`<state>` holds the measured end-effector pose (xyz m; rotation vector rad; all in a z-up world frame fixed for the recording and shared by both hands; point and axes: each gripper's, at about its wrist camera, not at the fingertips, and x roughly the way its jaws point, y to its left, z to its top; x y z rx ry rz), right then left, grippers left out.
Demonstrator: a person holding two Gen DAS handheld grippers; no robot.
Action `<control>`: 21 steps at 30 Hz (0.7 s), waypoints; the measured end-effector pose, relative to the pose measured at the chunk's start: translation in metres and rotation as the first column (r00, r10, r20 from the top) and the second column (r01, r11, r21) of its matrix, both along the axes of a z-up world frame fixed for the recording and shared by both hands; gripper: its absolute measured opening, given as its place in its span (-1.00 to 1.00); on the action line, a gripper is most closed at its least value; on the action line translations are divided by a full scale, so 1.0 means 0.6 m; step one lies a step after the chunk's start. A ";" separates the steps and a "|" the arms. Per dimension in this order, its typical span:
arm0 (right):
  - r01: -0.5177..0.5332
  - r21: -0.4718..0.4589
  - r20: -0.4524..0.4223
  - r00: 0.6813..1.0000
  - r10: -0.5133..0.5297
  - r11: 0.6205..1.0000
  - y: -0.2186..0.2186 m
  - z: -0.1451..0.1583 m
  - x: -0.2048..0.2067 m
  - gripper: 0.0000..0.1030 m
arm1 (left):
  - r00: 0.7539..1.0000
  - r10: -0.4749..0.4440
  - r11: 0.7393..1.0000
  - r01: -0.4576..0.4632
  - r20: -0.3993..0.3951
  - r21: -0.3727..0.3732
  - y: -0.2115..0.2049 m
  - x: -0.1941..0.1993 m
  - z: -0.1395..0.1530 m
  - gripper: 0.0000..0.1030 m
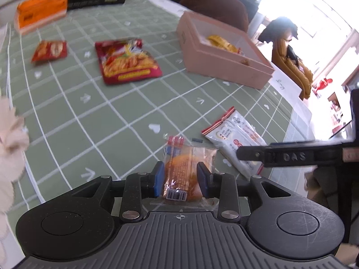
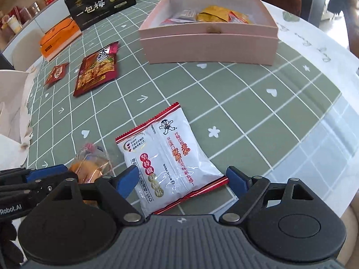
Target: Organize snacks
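Left wrist view: the left gripper (image 1: pixel 180 180) has its 2 blue pads closed on the cake packet (image 1: pixel 187 168), low over the green cloth (image 1: pixel 89 112). The pink box (image 1: pixel 224 60) stands well beyond, some snacks already inside.

Right wrist view: the right gripper (image 2: pixel 182 179) stands wide, pads either side of the white packet (image 2: pixel 166 161) lying flat on the cloth, not gripping it.

Step in hand looks like pickup. Next: the right closes on the white packet, then both carry to the box.
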<state>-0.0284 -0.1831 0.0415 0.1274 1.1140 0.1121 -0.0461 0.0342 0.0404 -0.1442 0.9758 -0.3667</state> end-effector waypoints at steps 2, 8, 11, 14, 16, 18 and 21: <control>0.000 -0.016 0.008 1.000 0.000 1.000 0.001 0.002 0.005 0.66 | 0.997 -0.056 0.997 0.053 0.051 0.049 -0.012 -0.011 0.013 -0.30; 0.035 -0.033 0.025 0.999 -0.034 0.999 -0.013 0.002 0.016 0.66 | 0.957 -0.281 0.928 0.250 0.078 0.278 -0.083 -0.040 -0.002 -0.21; 0.054 -0.022 0.021 0.998 -0.053 0.998 -0.024 -0.001 0.017 0.66 | 0.937 -0.334 0.896 0.284 0.098 0.342 -0.101 -0.050 -0.010 0.03; 0.062 -0.011 0.017 0.998 -0.062 0.998 -0.030 -0.001 0.016 0.66 | 0.946 -0.306 0.911 0.258 0.110 0.322 -0.093 -0.042 -0.013 0.11; 0.063 -0.009 0.015 0.998 -0.063 0.998 -0.030 -0.002 0.017 0.66 | 0.965 -0.239 0.932 0.197 0.106 0.303 -0.079 -0.027 -0.016 0.19; 0.062 -0.011 0.016 0.998 -0.061 0.998 -0.030 -0.002 0.017 0.66 | 0.981 -0.179 0.953 0.153 0.079 0.260 -0.061 -0.011 -0.023 0.23; 0.058 -0.014 0.019 0.998 -0.058 0.998 -0.029 -0.002 0.015 0.66 | 0.990 -0.125 0.963 0.106 0.060 0.249 -0.046 0.004 -0.036 0.25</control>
